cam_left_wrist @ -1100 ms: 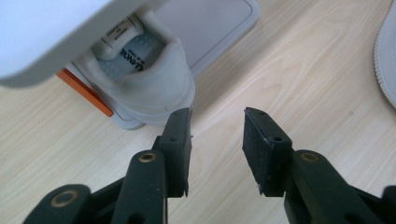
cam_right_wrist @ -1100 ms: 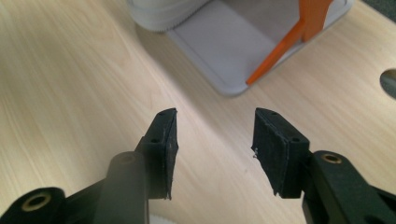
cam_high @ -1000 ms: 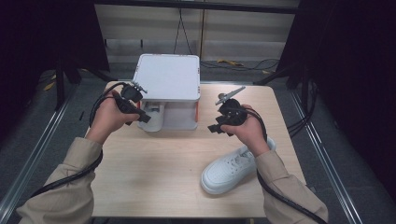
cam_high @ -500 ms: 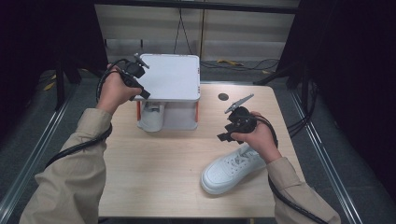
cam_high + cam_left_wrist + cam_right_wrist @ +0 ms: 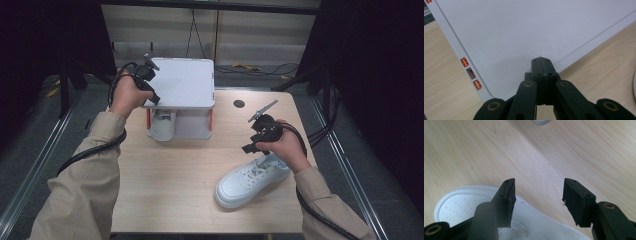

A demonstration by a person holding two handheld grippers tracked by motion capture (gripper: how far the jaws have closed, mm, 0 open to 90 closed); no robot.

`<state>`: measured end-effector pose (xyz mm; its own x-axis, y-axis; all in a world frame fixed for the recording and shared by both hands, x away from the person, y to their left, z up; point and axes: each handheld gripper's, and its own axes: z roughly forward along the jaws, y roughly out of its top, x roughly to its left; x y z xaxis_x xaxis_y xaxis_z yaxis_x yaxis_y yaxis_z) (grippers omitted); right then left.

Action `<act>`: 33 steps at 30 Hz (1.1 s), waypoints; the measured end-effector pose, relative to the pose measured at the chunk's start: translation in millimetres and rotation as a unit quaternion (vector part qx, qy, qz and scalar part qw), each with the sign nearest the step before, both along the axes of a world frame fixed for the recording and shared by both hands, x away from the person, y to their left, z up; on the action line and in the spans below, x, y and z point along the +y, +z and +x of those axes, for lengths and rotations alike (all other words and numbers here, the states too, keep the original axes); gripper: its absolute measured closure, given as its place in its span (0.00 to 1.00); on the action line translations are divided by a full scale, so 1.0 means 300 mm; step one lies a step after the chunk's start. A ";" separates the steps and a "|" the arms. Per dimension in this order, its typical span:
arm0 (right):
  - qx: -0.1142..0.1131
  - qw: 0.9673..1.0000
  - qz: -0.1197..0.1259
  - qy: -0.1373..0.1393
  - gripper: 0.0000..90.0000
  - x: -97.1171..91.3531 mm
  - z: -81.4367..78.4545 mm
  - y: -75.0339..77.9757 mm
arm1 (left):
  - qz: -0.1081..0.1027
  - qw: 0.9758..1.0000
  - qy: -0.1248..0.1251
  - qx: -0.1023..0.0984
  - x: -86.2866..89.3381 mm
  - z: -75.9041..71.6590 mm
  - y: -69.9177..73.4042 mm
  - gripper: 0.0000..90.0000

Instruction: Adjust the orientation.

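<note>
A white sneaker [image 5: 252, 177] lies on its sole at the front right of the wooden table [image 5: 170, 190]. My right gripper [image 5: 250, 142] hovers just above its heel end, and its jaws have just been opening. In the right gripper view the gripper [image 5: 537, 195] stands open over the sneaker [image 5: 461, 202], with only air between the pads. A white box-like stand [image 5: 182, 82] with orange trim sits at the back. My left gripper [image 5: 154, 96] is at its front left corner. Its jaws [image 5: 541, 60] have just closed, shut on nothing, tips over the white top [image 5: 524, 30].
Under the stand's top, in its left bay, sits a white object [image 5: 162, 125] that I cannot identify. A small dark round spot [image 5: 239, 103] marks the table right of the stand. Bare wood stretches across the front left. Cables trail from both grippers.
The left hand rose from the stand's front to its top left corner and its jaws shut. The right hand drifted right and toward the sneaker.
</note>
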<state>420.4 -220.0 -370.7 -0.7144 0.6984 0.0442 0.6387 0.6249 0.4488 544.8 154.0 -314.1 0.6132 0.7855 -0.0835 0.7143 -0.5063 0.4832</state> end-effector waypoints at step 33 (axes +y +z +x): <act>0.025 0.999 -0.044 -0.014 0.47 -0.189 -0.108 0.004 | -0.006 1.000 0.005 -0.011 -0.004 -0.018 -0.006 1.00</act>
